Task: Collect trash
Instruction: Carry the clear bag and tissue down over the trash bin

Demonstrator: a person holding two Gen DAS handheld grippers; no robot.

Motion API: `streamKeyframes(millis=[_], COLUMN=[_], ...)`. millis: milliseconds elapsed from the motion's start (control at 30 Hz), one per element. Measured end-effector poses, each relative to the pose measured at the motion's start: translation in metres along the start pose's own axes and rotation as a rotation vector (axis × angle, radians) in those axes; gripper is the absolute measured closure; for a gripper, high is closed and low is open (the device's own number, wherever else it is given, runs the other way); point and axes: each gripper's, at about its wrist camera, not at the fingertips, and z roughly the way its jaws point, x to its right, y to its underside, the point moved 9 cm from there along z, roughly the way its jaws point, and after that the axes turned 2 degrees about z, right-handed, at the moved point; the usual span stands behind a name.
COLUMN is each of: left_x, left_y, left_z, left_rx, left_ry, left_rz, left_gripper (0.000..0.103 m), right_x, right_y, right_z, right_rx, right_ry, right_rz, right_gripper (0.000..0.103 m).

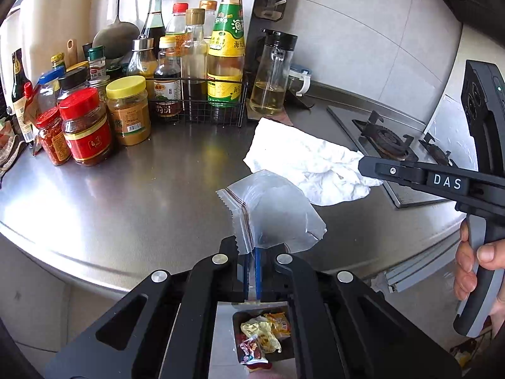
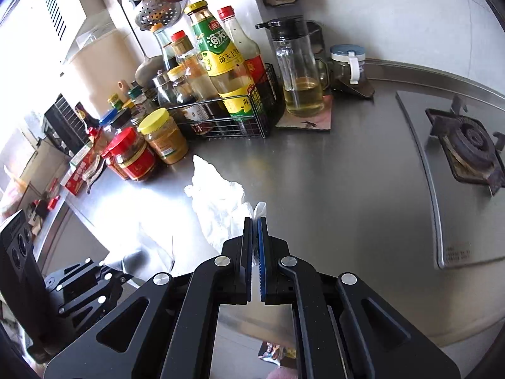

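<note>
Both pieces of trash pinched and off the tabletop (image 1: 132, 195)

My left gripper (image 1: 252, 271) has its fingers pinching the clear plastic bag (image 1: 277, 214); my right gripper (image 2: 255, 252) has its fingers pinching the crumpled white tissue (image 2: 221, 208). I'd keep both squeezed, carry them back over the bin (image 1: 262, 341) below my left fingers, and release only once clear of the tabletop edge.

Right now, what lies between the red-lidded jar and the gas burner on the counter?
In the right wrist view, only bare steel countertop lies between the red-lidded jar and the gas burner, except the white tissue held by the right gripper.
</note>
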Motion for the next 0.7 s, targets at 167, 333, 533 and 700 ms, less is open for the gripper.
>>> streamKeyframes(millis=[167, 333, 533, 700], left_x=[0.019, 0.042, 0.061, 0.063], left_y=[0.038, 0.084, 0.142, 0.19], left_z=[-0.028, -0.044, -0.032, 0.0], left_rx=[-0.018, -0.06, -0.16, -0.27], left_ry=[0.015, 0.03, 0.041, 0.047], left_rz=[0.033, 0.064, 0.089, 0.081], left_gripper=[0.102, 0.102, 0.102, 0.102], right_x=[0.011, 0.022, 0.049, 0.077], right_y=[0.053, 0.11, 0.181, 0.234], right_z=[-0.038, -0.058, -0.055, -0.023], right_rx=[-0.004, -0.043, -0.15, -0.266], right_ry=[0.019, 0.058, 0.114, 0.145], right_rz=[0.031, 0.057, 0.107, 0.174], right_gripper=[0.098, 0.098, 0.098, 0.098])
